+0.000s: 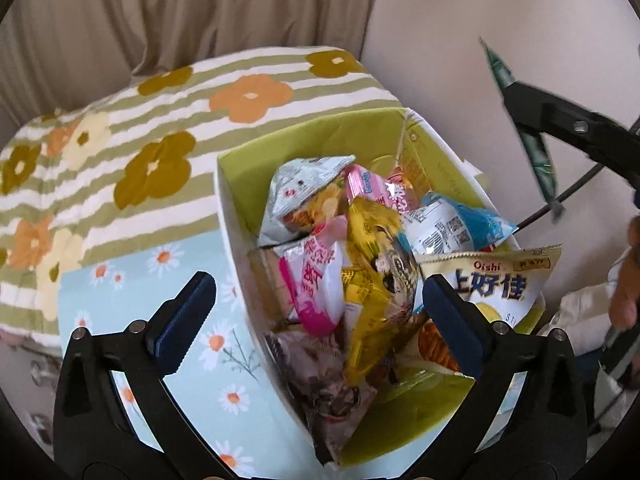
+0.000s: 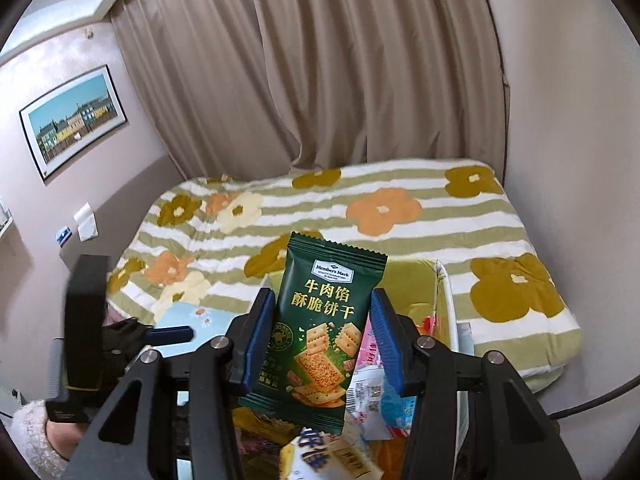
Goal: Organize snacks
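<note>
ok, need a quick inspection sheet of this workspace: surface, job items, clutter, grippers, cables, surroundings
Surface: bed with a striped floral blanket; a light blue daisy cloth lies beside the box.
Job's things: open box with a green lining, piled with snack packets, among them a yellow packet and an Oishi bag over the rim; green cracker packet held upright above the box.
Clutter: nothing seen beyond the loose pile in the box.
Grippers: left gripper open over the box; right gripper shut on the green cracker packet.
Cables: a thin dark cable runs behind the right gripper.
Surroundings: beige curtain, framed picture on the wall.
</note>
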{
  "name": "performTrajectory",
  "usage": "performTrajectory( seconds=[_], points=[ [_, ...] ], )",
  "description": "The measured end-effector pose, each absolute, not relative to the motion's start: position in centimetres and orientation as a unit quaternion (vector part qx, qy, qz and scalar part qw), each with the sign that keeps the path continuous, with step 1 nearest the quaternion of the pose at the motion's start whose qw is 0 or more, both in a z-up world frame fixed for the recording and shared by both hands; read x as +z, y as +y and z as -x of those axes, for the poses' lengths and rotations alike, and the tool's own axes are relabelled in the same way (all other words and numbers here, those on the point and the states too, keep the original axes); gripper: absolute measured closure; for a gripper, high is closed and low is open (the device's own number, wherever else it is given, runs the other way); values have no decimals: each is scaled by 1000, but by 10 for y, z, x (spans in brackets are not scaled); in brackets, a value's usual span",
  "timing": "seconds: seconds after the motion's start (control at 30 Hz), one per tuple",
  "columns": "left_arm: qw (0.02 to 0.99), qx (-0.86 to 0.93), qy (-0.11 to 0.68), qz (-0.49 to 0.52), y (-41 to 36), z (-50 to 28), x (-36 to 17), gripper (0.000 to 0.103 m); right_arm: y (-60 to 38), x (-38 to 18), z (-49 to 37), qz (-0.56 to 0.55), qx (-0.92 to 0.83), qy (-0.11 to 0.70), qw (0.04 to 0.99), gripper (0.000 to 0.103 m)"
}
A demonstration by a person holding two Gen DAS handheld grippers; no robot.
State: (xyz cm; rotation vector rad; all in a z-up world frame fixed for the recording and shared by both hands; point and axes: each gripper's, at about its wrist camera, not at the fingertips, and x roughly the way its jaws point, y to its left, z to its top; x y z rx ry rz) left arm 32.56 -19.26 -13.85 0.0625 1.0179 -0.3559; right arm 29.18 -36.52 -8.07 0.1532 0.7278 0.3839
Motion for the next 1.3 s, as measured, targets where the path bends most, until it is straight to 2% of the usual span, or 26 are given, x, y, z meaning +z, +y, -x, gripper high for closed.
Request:
performTrajectory(
  seconds=[0.23, 0.3, 0.33, 0.43, 0.67, 0.83, 1.17, 1.2, 1.27, 1.3],
  points=[
    [860, -147, 489, -7, -176, -313, -137, 0, -360, -101, -317, -64, 193, 400, 894, 58],
    [861, -141, 488, -1, -173, -309, -136, 0, -362, -104, -323, -68, 187, 408, 891, 47],
    [862, -138, 487, 2, -171, -306, -136, 0, -364, -103, -323, -78, 186, 407, 891, 38],
    [866, -130, 483, 4, -165, -294, -132, 0, -372, -97, -313, -105, 182, 396, 894, 25],
    [879, -117, 462, 18, -143, -268, -116, 0, -366, -80, -277, -104, 169, 386, 901, 25],
    [899, -110, 423, 27, -118, -237, -84, 0, -341, -46, -229, -80, 162, 346, 921, 25],
    [944, -83, 318, 13, -68, -125, -18, 0, -283, -1, -100, -34, 130, 260, 956, 25],
    [947, -79, 310, 13, -60, -111, -14, 0, -278, -1, -89, -30, 124, 255, 959, 23],
    [953, -66, 297, 9, -49, -86, -9, 0, -270, -2, -67, -28, 112, 249, 962, 4],
    [954, -60, 294, 7, -46, -78, -8, 0, -267, -2, -60, -28, 109, 246, 963, 2]
  ],
)
